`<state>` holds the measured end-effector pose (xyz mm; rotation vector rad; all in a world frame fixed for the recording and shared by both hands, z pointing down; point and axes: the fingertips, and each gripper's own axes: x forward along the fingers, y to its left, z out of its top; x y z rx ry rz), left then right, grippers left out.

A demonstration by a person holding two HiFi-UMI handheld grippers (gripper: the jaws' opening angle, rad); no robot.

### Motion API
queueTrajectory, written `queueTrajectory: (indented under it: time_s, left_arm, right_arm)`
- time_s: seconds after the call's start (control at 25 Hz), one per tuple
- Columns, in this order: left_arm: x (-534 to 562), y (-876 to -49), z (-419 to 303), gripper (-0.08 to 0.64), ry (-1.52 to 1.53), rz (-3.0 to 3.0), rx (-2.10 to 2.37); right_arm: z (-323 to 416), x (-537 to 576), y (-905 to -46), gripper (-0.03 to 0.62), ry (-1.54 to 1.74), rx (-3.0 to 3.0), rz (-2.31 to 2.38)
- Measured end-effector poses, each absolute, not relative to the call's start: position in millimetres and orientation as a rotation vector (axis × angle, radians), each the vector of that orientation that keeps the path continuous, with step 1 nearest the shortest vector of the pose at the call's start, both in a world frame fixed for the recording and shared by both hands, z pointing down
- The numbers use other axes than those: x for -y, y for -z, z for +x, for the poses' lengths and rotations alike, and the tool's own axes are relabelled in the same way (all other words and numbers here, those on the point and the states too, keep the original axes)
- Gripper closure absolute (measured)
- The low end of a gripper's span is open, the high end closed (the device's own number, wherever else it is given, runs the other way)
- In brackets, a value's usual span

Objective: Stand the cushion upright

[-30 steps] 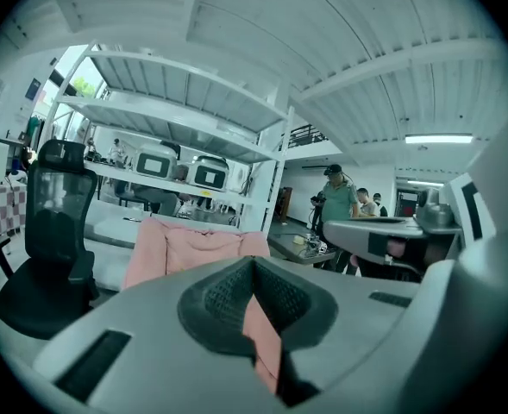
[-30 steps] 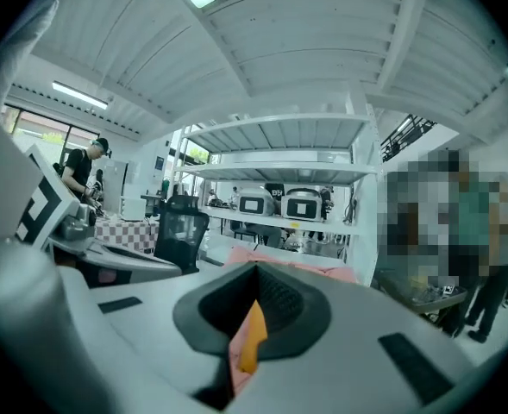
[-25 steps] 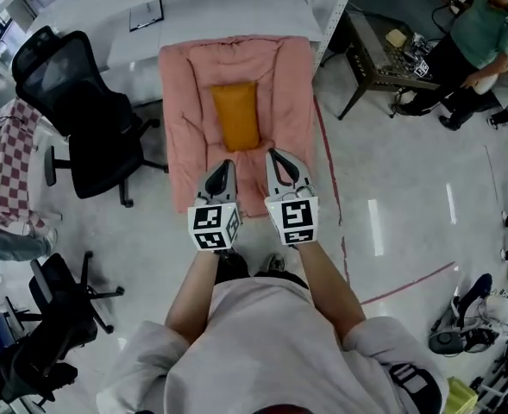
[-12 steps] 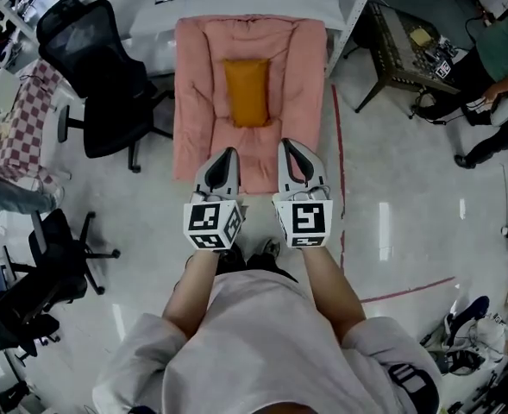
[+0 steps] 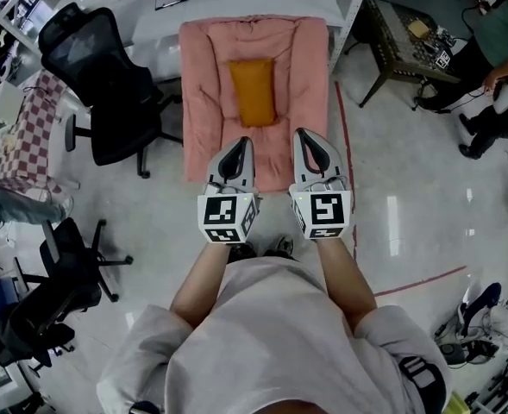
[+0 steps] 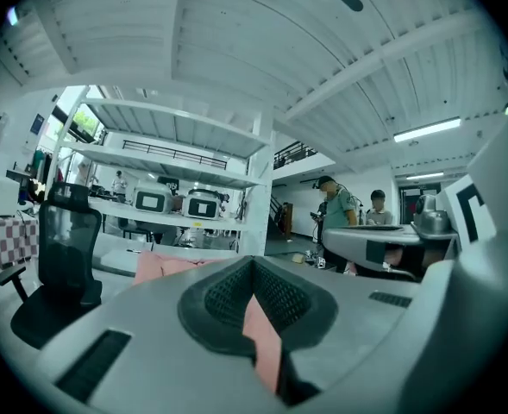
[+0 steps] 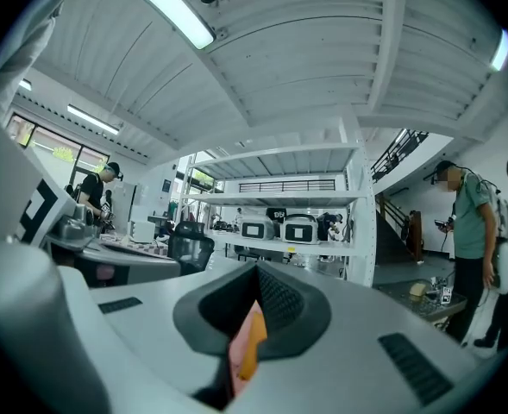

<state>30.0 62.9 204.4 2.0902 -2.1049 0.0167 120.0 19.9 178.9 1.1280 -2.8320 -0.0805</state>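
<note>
Both claws are clenched on nothing: the left gripper (image 5: 240, 145) and right gripper (image 5: 306, 136) hover side by side over the near edge of the pink floor mattress (image 5: 203, 76), pointing level. The orange cushion (image 5: 253, 91) lies flat on the mattress, toward its far end and well apart from both. As I judge it, the soft, rumpled mattress makes a poor base, so a stood cushion may flop over. Closed jaws can only push, and a shove could slide the cushion rather than raise it.
</note>
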Motion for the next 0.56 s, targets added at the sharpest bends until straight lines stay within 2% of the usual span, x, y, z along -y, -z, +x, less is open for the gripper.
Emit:
queueTrajectory:
  time_s: [0.56]
  left_arm:
    - [-64,-189,14,0.548,0.026,2.106,2.108]
  right_arm:
    - [105,-20,-166,0.586,0.097,2.826,1.113]
